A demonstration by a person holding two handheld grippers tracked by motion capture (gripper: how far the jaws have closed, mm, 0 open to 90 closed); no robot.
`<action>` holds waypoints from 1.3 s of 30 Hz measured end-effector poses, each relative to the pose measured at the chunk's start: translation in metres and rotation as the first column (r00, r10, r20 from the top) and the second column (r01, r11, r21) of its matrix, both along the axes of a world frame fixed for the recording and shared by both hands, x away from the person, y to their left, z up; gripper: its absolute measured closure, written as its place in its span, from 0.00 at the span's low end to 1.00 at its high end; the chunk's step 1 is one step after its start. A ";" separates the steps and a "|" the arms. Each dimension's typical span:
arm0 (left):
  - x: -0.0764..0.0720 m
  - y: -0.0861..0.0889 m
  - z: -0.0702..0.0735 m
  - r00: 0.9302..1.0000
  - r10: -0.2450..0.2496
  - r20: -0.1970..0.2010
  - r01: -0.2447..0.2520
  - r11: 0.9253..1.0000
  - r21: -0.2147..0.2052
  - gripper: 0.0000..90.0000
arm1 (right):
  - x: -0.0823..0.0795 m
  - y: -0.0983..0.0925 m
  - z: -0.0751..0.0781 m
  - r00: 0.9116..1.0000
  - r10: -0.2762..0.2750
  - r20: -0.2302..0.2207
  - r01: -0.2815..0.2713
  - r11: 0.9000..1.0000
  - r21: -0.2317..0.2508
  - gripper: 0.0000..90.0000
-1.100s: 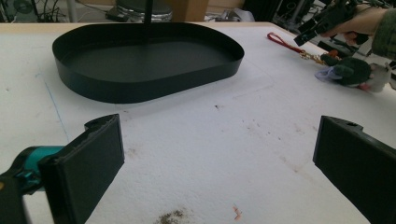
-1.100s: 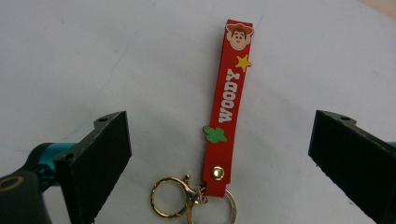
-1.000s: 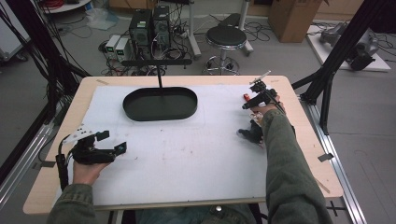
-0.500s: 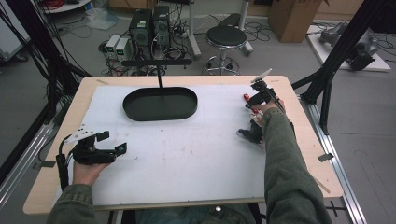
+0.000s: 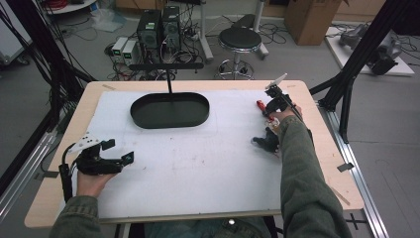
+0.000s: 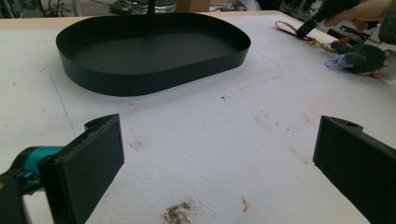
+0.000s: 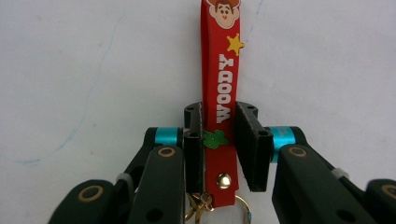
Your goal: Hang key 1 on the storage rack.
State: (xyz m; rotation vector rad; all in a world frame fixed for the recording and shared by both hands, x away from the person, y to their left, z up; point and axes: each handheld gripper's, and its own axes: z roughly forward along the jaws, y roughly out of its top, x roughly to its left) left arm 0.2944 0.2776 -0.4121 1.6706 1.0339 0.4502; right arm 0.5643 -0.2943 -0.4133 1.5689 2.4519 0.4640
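Right gripper (image 7: 218, 135) has just been closing and is now clamped on the red strap (image 7: 219, 84) at the mat's (image 5: 198, 163) 2 o'clock corner — strap runs straight to 12 from the jaws — while the left gripper (image 6: 219, 158), open, sits way off at 8.

The surface (image 5: 341, 163) is a pale wooden board with rounded corners, most of it covered by a white sheet (image 5: 198, 168) marked with small stains. Beyond its far edge lies a grey floor (image 5: 307, 54) strewn with cables, where two dark computer towers (image 5: 159, 27) stand beside a round black stool (image 5: 239, 38) on a chrome base. Black frame struts (image 5: 369, 54) slant up at the right, and a cardboard box (image 5: 308, 12) sits at the far back.
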 end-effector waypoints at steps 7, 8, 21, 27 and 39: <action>0.000 0.001 0.000 1.000 0.005 0.007 -0.005 1.000 0.003 0.03 | -0.009 -0.006 0.027 0.997 0.003 0.072 -0.013 0.991 0.135 0.83; -0.001 0.001 0.001 1.000 0.008 0.016 -0.008 1.000 0.009 0.03 | -0.011 -0.007 0.031 0.997 0.021 0.076 -0.031 0.991 0.133 0.83; -0.003 0.000 0.002 0.999 0.006 0.034 -0.006 1.000 0.001 0.03 | -0.031 -0.022 0.082 0.983 0.022 0.181 -0.072 0.957 0.280 0.83; -0.003 -0.001 0.002 0.999 0.012 0.042 -0.012 1.000 0.004 0.03 | -0.036 -0.024 0.095 0.975 0.039 0.218 -0.106 0.947 0.303 0.83; -0.003 -0.001 0.002 0.999 0.010 0.043 -0.010 1.000 0.001 0.03 | -0.043 -0.015 0.130 0.958 0.077 0.276 -0.166 0.935 0.315 0.83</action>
